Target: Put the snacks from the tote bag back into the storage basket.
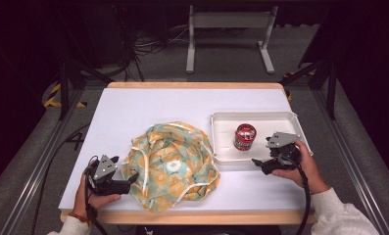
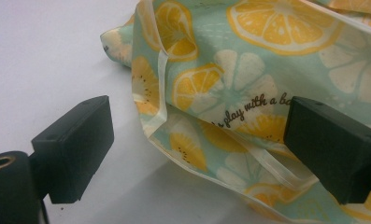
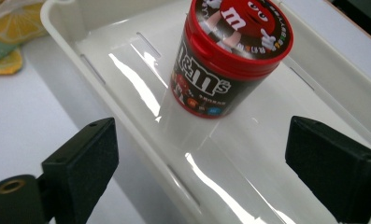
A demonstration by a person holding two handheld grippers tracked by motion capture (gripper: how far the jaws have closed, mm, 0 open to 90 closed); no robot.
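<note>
A crumpled cloth bag (image 1: 172, 166) printed with lemon slices on pale green lies at the table's front middle. My left gripper (image 1: 130, 179) is at its left edge. In the left gripper view, that gripper (image 2: 197, 144) is open, its jaws wide apart with the bag's hem (image 2: 248, 93) lying between them. A red and black candy tub (image 1: 244, 136) stands upright in a white tray (image 1: 221, 122) at the right. My right gripper (image 1: 258, 163) hovers at the tray's front edge. It is open (image 3: 202, 158), and the tub (image 3: 230, 60) stands beyond its jaws, untouched.
The white table top (image 1: 182, 100) has a wooden rim and bare room at the back and left. The tray's near wall (image 3: 75, 28) runs under the right gripper. Beyond the table stand a grey metal stand (image 1: 229, 29) and floor cables.
</note>
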